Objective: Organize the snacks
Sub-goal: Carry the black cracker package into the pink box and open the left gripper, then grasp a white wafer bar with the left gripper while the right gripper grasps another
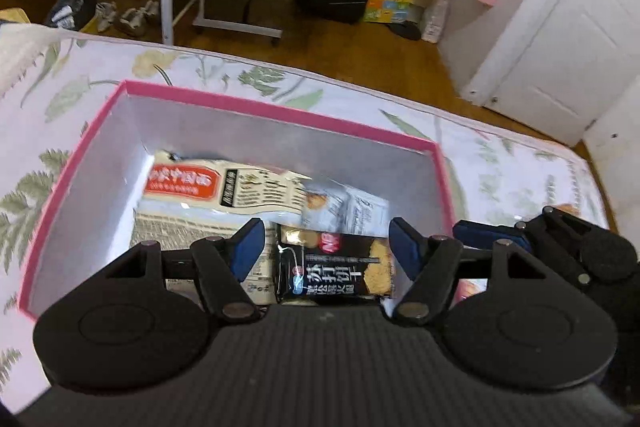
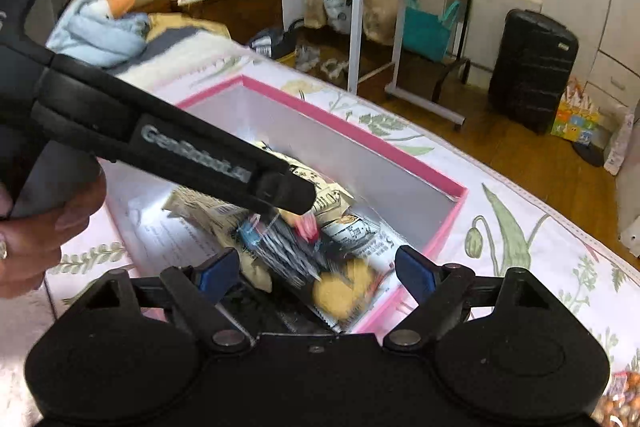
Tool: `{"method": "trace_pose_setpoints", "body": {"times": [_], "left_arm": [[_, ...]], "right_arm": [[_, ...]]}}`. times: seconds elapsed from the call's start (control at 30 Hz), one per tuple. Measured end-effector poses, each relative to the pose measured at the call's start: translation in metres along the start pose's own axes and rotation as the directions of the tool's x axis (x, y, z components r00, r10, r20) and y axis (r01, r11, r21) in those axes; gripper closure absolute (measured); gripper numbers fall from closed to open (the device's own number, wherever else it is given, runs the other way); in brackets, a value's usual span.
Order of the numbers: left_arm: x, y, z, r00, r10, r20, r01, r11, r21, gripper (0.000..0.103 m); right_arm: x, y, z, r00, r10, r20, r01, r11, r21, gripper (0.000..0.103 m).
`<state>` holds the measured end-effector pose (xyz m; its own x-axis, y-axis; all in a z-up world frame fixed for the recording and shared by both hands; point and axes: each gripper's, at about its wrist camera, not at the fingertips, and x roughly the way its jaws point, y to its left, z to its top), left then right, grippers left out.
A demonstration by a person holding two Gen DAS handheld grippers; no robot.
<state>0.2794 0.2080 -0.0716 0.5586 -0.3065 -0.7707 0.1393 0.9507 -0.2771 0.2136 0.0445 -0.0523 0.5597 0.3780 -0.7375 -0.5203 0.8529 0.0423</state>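
Snack packets lie in a pink-rimmed rectangular cardboard box [image 1: 280, 113] with pale grey inner walls, which sits on a floral-printed white bedspread [image 1: 360, 99]. At the box's left end, in the left wrist view, a cream crinkled plastic bag with an orange-red label [image 1: 224, 187] rests on a printed paper-like sheet; its lower part is hidden behind the gripper. To its right lies a glossy black cracker packet with white lettering [image 1: 336, 269], and behind that a small silvery-white wrapper [image 1: 348, 207], partly covered. The left gripper [image 1: 326, 247] hangs over the box with its blue-padded fingers apart on either side of the black packet, not pressing on it. At that view's right edge, the right gripper's black linkage cuts in, its tips hard to make out.

In the right wrist view a hand [image 2: 36, 239] at the left edge grips the left gripper's handle, whose matte black body crosses the box and hides much of the cream bag. The black packet is motion-blurred here. The right gripper [image 2: 316, 271] stands wide, empty, above the packets.
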Motion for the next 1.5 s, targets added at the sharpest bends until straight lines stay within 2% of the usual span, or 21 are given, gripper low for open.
{"method": "trace_pose_setpoints", "body": {"times": [0.2, 0.3, 0.4, 0.47, 0.57, 0.7, 0.87, 0.97, 1.03, 1.17, 1.3, 1.37, 1.5], "left_arm": [[-0.030, -0.014, -0.019, 1.000, 0.023, 0.022, -0.024, 0.999, 0.036, 0.035], [-0.046, -0.029, -0.030, 1.000, 0.013, 0.017, -0.014, 0.996, 0.085, 0.035], [-0.059, -0.047, -0.037, 1.000, -0.020, -0.020, 0.022, 0.992, 0.125, 0.035], [-0.066, -0.063, -0.039, 0.998, -0.044, -0.051, 0.052, 0.984, 0.169, 0.035], [-0.076, -0.088, -0.043, 0.996, -0.068, -0.056, 0.079, 0.971, 0.227, 0.035], [-0.076, -0.118, -0.053, 0.991, -0.109, -0.080, 0.127, 0.953, 0.274, 0.035], [-0.056, -0.152, -0.069, 0.985, -0.139, -0.107, 0.166, 0.931, 0.326, 0.035], [-0.037, -0.168, -0.076, 0.979, -0.155, -0.132, 0.192, 0.922, 0.338, 0.035], [-0.023, -0.176, -0.078, 0.979, -0.154, -0.137, 0.193, 0.920, 0.342, 0.035], [0.004, -0.189, -0.082, 0.988, -0.110, -0.109, 0.143, 0.918, 0.370, 0.035], [0.037, -0.195, -0.082, 0.993, -0.051, -0.106, 0.090, 0.910, 0.405, 0.035], [0.057, -0.197, -0.080, 0.994, -0.011, -0.106, 0.055, 0.904, 0.425, 0.035], [0.095, -0.198, -0.078, 0.990, 0.051, -0.131, 0.011, 0.900, 0.437, 0.035]], "right_arm": [[-0.044, 0.001, -0.026, 0.997, -0.028, 0.072, 0.025, 0.999, 0.039, 0.013], [-0.071, -0.006, -0.042, 0.994, -0.027, 0.103, 0.015, 0.993, 0.113, 0.013], [-0.086, -0.017, -0.054, 0.999, 0.007, 0.051, -0.017, 0.981, 0.193, 0.013], [-0.097, -0.019, -0.056, 1.000, 0.026, -0.003, -0.025, 0.984, 0.178, 0.013], [-0.122, -0.024, -0.061, 1.000, 0.013, 0.001, -0.013, 0.990, 0.143, 0.013], [-0.147, -0.041, -0.083, 0.999, -0.006, 0.036, 0.000, 0.987, 0.160, 0.013], [-0.157, -0.072, -0.120, 0.997, -0.076, 0.033, 0.067, 0.972, 0.224, 0.013], [-0.168, -0.087, -0.142, 0.993, -0.091, 0.079, 0.068, 0.964, 0.259, 0.013], [-0.174, -0.094, -0.156, 0.989, -0.122, 0.086, 0.096, 0.961, 0.260, 0.013], [-0.181, -0.104, -0.182, 0.975, -0.213, 0.064, 0.188, 0.943, 0.274, 0.014], [-0.182, -0.121, -0.208, 0.958, -0.287, -0.004, 0.275, 0.914, 0.297, 0.014], [-0.184, -0.132, -0.219, 0.943, -0.330, -0.039, 0.324, 0.886, 0.331, 0.014], [-0.187, -0.158, -0.240, 0.929, -0.354, -0.108, 0.363, 0.816, 0.450, 0.014]]}}
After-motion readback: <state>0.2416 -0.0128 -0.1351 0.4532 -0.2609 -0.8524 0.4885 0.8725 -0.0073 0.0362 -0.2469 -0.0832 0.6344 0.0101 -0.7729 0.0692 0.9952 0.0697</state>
